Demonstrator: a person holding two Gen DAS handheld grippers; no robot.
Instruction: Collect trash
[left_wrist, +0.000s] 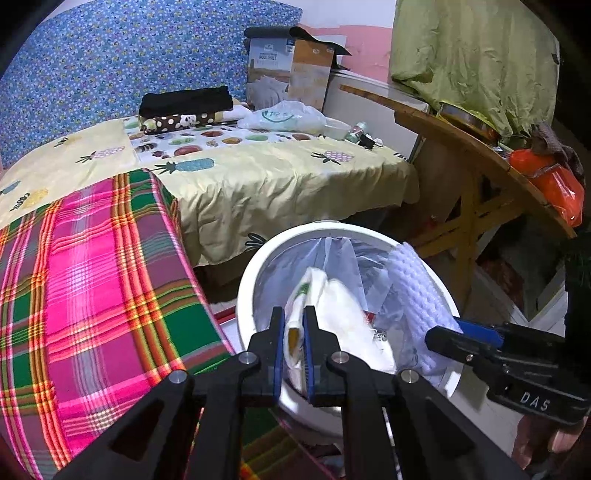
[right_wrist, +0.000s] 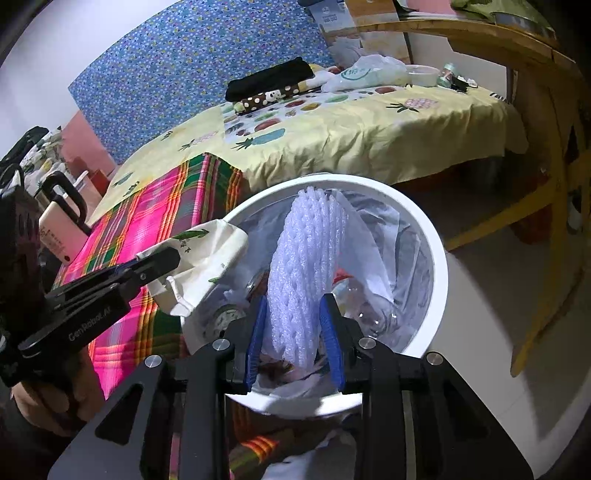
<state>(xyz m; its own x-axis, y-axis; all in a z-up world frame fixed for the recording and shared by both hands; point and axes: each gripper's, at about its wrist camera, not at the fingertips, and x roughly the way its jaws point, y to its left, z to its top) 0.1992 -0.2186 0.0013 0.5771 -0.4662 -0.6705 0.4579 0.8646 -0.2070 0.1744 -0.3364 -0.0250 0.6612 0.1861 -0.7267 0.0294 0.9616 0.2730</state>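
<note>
A white round bin (left_wrist: 255, 266) lined with a clear plastic bag stands on the floor beside the bed; it also shows in the right wrist view (right_wrist: 439, 258). My left gripper (left_wrist: 294, 317) is shut on a crumpled white printed bag (left_wrist: 332, 306) held over the bin; in the right wrist view the bag (right_wrist: 207, 251) hangs over the bin's left rim. My right gripper (right_wrist: 293, 308) is shut on a white foam net sleeve (right_wrist: 306, 266), held upright in the bin. The sleeve (left_wrist: 413, 288) also shows in the left wrist view. Bottles and wrappers lie inside.
A bed with a yellow pineapple sheet (left_wrist: 258, 177) and a pink-green plaid blanket (left_wrist: 92, 280) lies left of the bin. A plastic bag (left_wrist: 284, 116), a bowl and small items lie at its far end. A wooden table (left_wrist: 480, 155) with an orange bag (left_wrist: 554, 181) stands to the right.
</note>
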